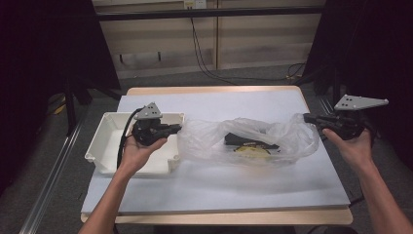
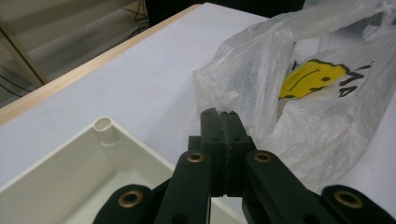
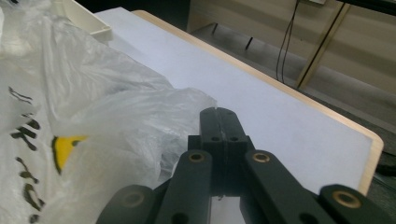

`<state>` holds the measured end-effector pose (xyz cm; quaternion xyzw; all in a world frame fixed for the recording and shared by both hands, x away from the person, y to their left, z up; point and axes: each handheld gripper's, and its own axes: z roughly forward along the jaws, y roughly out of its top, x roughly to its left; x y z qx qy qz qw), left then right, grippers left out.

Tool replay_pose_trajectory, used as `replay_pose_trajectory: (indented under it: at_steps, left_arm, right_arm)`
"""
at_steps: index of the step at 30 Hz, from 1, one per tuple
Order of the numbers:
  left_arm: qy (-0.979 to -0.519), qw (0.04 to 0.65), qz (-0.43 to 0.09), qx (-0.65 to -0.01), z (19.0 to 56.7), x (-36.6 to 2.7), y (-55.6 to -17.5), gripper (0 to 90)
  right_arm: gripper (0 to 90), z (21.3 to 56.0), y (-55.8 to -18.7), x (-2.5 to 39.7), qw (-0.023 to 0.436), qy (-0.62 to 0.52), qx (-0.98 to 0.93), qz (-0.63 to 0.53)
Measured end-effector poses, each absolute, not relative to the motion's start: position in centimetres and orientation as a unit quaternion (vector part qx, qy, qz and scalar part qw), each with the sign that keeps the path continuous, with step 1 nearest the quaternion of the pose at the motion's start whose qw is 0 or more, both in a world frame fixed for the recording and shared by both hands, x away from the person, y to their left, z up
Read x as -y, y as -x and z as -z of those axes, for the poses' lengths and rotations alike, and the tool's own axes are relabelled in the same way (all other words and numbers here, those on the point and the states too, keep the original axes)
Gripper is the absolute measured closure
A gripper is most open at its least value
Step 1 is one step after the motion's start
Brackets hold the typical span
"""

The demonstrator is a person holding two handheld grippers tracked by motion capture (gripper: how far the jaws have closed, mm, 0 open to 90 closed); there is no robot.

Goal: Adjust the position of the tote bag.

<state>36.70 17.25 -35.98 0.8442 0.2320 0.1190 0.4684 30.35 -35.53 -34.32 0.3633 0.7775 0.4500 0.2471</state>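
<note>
A thin clear plastic bag (image 1: 243, 139) lies across the middle of the white table, with a yellow smiley print (image 2: 313, 77) and a dark flat object (image 1: 238, 138) inside. My left gripper (image 1: 178, 128) is at the bag's left end, jaws pressed together with a tuft of the film (image 2: 226, 99) at their tips. My right gripper (image 1: 306, 117) is at the bag's right end, jaws closed, and the film (image 3: 140, 116) rises to meet its tip. The bag (image 3: 70, 93) looks stretched between the two.
A white plastic tray (image 1: 104, 141) sits at the table's left, under my left hand; its rim (image 2: 100, 126) shows beside the jaws. The table's wooden edge (image 3: 327, 112) runs close behind the right gripper. Cables hang on the far wall.
</note>
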Motion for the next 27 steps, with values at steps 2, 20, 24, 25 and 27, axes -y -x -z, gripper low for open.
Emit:
replay_pose_trajectory:
  at_steps: [2, 20, 24, 25, 27]
  left_arm:
    - [-0.849, 0.459, -0.126, -0.231, 35.8, -17.1, -37.1, 90.0]
    - [-0.87, 0.414, -0.135, -0.232, 36.0, -17.1, -38.5, 90.0]
    - [-0.869, 0.412, -0.132, -0.241, 36.5, -16.9, -39.0, 90.0]
    - [-0.87, 0.409, -0.129, -0.244, 36.8, -16.8, -39.2, 90.0]
    - [-0.873, 0.403, -0.126, -0.243, 37.1, -16.6, -39.4, 90.0]
  right_arm:
    - [90.0, 34.2, -30.7, 35.8, 0.252, -0.368, -0.777, -0.444]
    - [90.0, 34.8, -32.3, 37.6, 0.268, -0.407, -0.782, -0.388]
    - [90.0, 35.1, -32.6, 37.6, 0.276, -0.409, -0.787, -0.37]
    - [90.0, 35.3, -32.6, 37.5, 0.278, -0.408, -0.791, -0.362]
    - [90.0, 35.8, -32.7, 37.5, 0.273, -0.408, -0.793, -0.36]
